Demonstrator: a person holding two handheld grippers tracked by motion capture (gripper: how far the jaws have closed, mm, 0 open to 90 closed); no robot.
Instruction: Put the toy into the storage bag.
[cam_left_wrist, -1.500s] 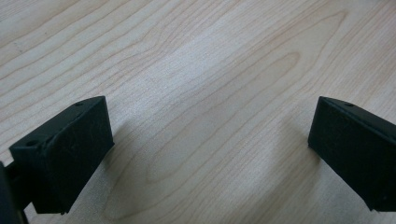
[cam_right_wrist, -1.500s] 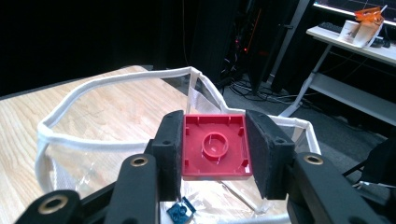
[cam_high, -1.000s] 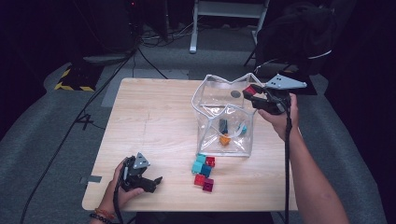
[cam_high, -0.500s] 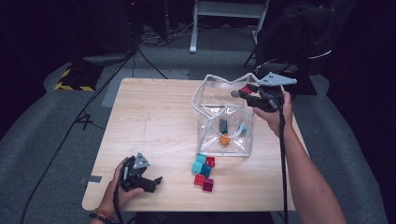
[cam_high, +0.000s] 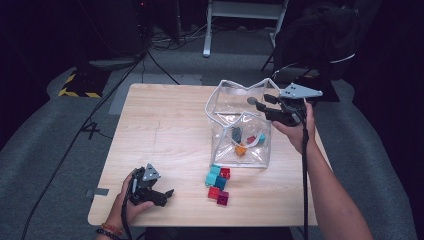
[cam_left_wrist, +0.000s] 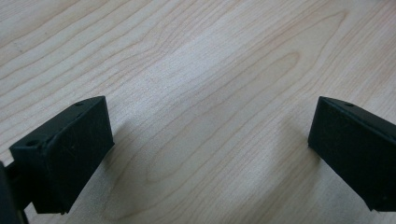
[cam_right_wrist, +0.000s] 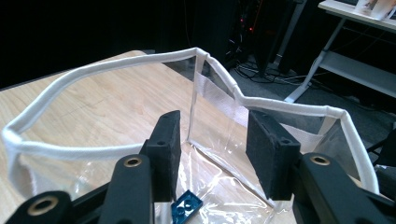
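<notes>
As bricks (cam_high: 218, 181) wait at centre frame: right tool (cam_high: 261, 100) part open and empty over bag (cam_high: 239, 127), liable to snag rim, tipping it; left tool (cam_high: 169, 192) wide on counter (cam_high: 165, 125).

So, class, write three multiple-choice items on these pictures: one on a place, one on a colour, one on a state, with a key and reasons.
1. Where does the right gripper hang?
A. Over the open clear bag
B. Flat on the floor
C. Beside the left gripper

2. What colour is the brick seen below the right gripper's jaws in its own view?
A. Yellow
B. Dark blue
C. White

3. How do the left gripper's jaws stand?
A. Clamped on a brick
B. Shut on the bag's rim
C. Wide apart, nothing between them

Key: 1 A, the high view shows it above the bag's rim; 2 B, a dark blue studded piece lies on the bag's bottom; 3 C, bare wooden table shows between the pads.
</notes>
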